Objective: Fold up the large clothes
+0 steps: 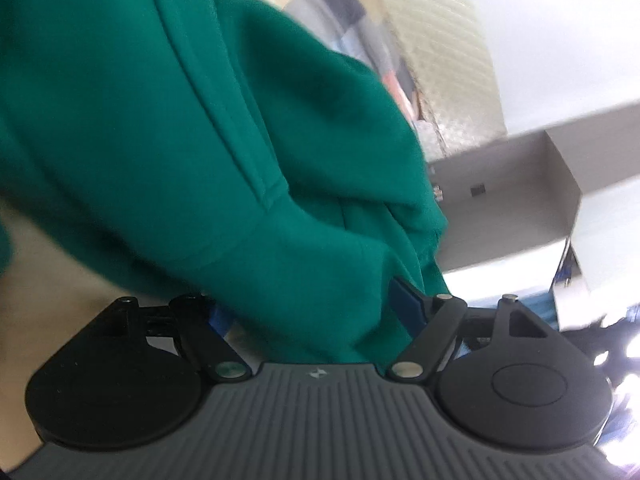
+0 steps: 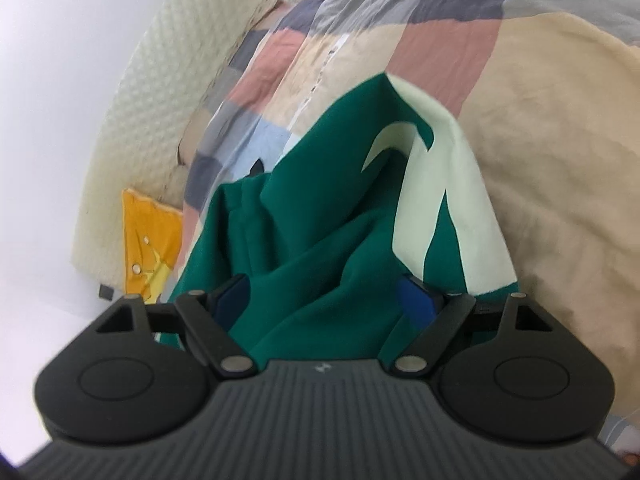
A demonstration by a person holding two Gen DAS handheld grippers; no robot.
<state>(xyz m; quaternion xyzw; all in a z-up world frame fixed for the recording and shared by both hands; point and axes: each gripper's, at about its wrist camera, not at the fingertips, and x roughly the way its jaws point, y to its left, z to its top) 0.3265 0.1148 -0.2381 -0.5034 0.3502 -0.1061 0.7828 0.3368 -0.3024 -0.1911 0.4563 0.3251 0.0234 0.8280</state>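
Left wrist view, left gripper (image 1: 316, 312) angled down, fingers wide around green garment (image 1: 200, 120), right gripper (image 2: 324, 300) likewise, bunched fabric between, bed (image 2: 560, 160) behind.

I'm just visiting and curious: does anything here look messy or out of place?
The green sweatshirt is the odd one: it sits bunched in a crumpled heap on the patchwork quilt, folds running every way, its pale green patterned part twisted up one side. Cloth fills the gap of both wide-set tools. Nothing looks spilled or damaged.

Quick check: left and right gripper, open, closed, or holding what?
Left gripper: jaws wide, bunched green garment between them; grip cannot be told.
Right gripper: the same, green garment between wide jaws.
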